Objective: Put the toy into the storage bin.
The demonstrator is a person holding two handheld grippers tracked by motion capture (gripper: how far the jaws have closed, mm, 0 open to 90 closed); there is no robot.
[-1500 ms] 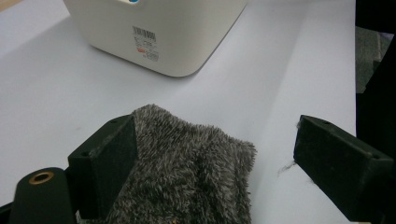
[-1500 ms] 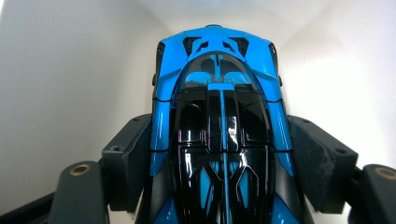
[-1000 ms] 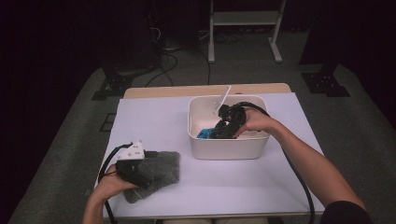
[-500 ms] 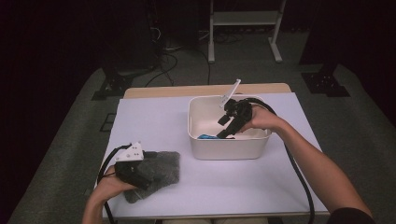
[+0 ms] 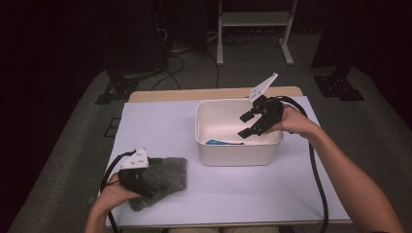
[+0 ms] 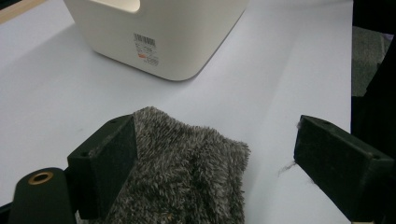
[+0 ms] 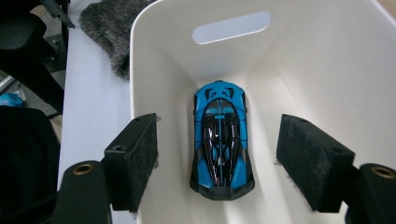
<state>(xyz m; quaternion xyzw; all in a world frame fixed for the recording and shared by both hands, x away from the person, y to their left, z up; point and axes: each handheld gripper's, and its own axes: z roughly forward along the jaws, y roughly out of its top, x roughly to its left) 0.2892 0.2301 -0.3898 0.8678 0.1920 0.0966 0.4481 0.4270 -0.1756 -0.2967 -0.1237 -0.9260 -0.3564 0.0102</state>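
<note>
A blue and black toy car (image 7: 219, 140) lies on the floor of the white bin (image 5: 238, 158); a sliver of the car (image 5: 221, 142) shows from above. My right gripper (image 5: 248, 124) hangs open above the bin's right side, its jaws (image 7: 224, 163) spread wide with the car below and between them, not touching it. A grey fuzzy cloth (image 5: 163, 179) lies on the table at the front left. My left gripper (image 5: 141, 182) rests on that cloth (image 6: 187, 172), open, one jaw against its edge and the other over bare table.
The white table top (image 5: 160, 131) ends at a wooden back edge (image 5: 160, 95). The bin wall (image 6: 159, 32) with a barcode label stands just past the cloth. Dark stands and cables sit on the floor behind the table.
My right gripper has risen out of the bin and opened, leaving the blue car on the bin floor. The left gripper has stayed on the cloth.
</note>
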